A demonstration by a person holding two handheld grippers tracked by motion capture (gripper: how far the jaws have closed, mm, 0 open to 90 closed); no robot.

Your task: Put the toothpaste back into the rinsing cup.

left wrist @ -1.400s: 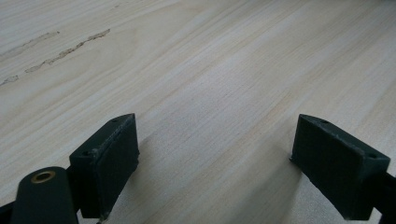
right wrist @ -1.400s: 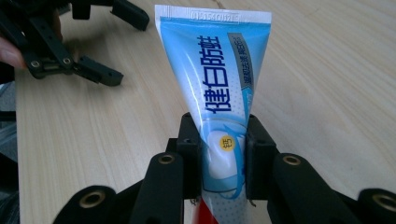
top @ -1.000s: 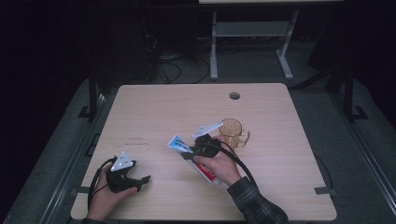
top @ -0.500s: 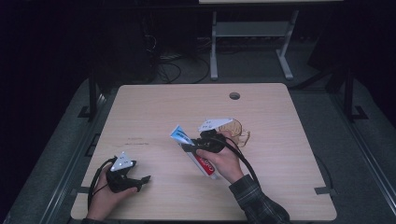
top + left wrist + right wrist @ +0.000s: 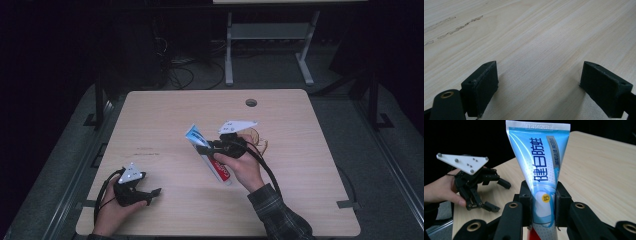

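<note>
1. Right hand-held gripper: jaws clamped on a toothpaste tube. In the right gripper view the two black pads press on either side of the tube at its lower middle, and the right hand-held gripper holds it upright, crimped end up.
2. In the high view the tube sits at the centre of the frame, lifted clear of the worktop and slanting from upper left (blue and white end) to lower right (red end).
3. Left hand-held gripper: jaws apart with nothing between them. In the left gripper view the left hand-held gripper has both pads resting on or just above bare wood. It lies at the lower left of the high view and shows at the left of the right gripper view.
4. Change from the earlier frames: the tube has risen off the worktop and moved toward the upper left; the right hand-held gripper now covers most of the glass mug behind it. The left hand-held gripper has stayed put.
5. Materials: tube of glossy, flexible plastic with a flat ribbed crimp and printed lettering; worktop of pale wood grain laminate with rounded corners and a round cable hole; pads matt black, blocky; mug clear and amber-tinted.
</note>
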